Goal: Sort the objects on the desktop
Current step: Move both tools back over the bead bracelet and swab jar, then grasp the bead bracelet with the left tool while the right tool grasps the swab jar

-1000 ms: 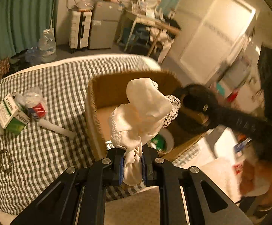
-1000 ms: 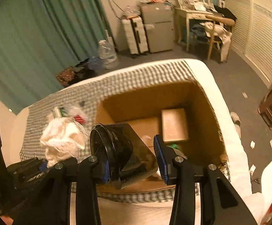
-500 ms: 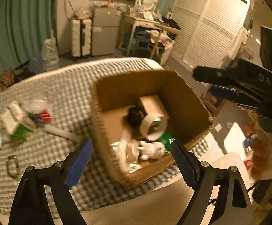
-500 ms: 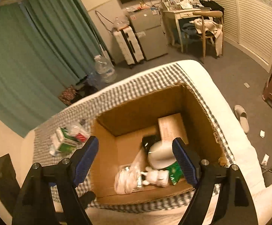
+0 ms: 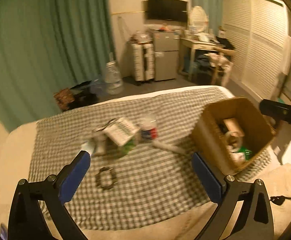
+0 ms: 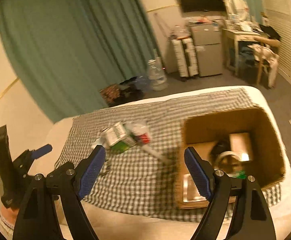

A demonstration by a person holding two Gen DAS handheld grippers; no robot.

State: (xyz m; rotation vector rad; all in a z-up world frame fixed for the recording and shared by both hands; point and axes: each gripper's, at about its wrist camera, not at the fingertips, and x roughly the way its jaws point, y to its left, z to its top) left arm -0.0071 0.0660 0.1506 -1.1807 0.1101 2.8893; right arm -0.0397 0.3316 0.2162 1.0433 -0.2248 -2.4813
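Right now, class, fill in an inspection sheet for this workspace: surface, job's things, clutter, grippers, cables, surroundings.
Surface: checked cloth over a pale bed-like top.
Job's things: cardboard box at the right, open, already holding several items; carton, packet, white tube and dark bracelet lie on the cloth outside it.
Clutter: nothing seen beyond those; the pictures are blurred.
Grippers: left gripper open and empty; right gripper open and empty; both above the cloth.
Cables: one black lead at the right edge.
Surroundings: green curtain, water jug, small fridge, desk, wall TV.
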